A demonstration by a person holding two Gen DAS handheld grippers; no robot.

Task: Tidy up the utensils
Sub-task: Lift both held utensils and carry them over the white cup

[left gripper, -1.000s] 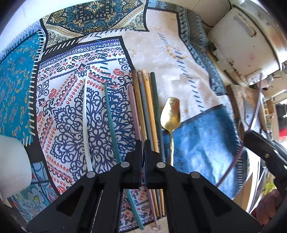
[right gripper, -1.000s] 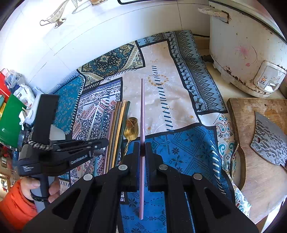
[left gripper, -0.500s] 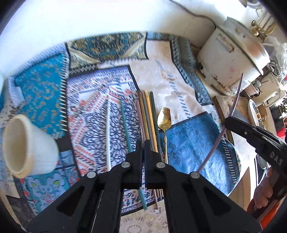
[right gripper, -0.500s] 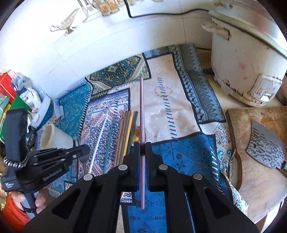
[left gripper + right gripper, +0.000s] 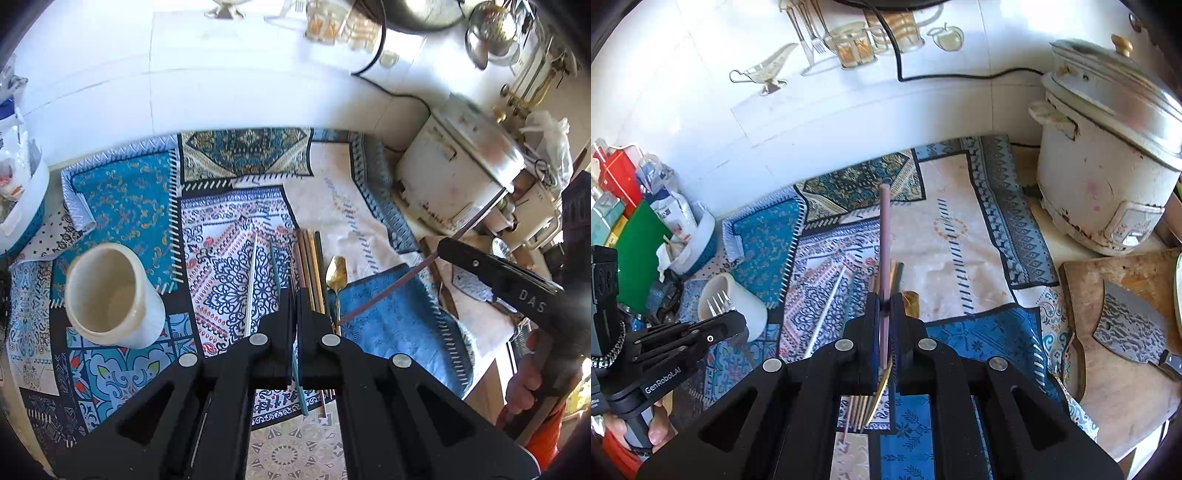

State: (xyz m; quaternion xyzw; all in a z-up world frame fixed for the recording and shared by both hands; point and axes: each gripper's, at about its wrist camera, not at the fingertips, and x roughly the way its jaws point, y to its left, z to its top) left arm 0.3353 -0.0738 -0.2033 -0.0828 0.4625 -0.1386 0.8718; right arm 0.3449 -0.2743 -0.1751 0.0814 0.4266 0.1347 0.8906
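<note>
A pink chopstick (image 5: pixel 885 236) is being pinched by the right gripper (image 5: pixel 885 299). Its jaws are being pressed tight on the stick. The stick is being held up in the air, over the patterned cloth (image 5: pixel 388 332), and is pointing toward the white wall.

A fork (image 5: pixel 718 301) is being pinched by the left gripper (image 5: pixel 294 295). Its jaws are being pressed together too. In the left wrist view the fork is being seen only as a thin dark line between the tips. In the right wrist view its prongs are being shown sticking out in front of the white cup (image 5: pixel 110 295).

The cup is being kept upright on the cloth, off to the left of the left gripper. It is looking empty inside.

More things are being left lying flat on the cloth: a bunch of chopsticks (image 5: pixel 310 266) side by side, a gold spoon (image 5: pixel 336 273) just beside them, a teal stick (image 5: pixel 275 266) and a white stick (image 5: pixel 251 284).
</note>
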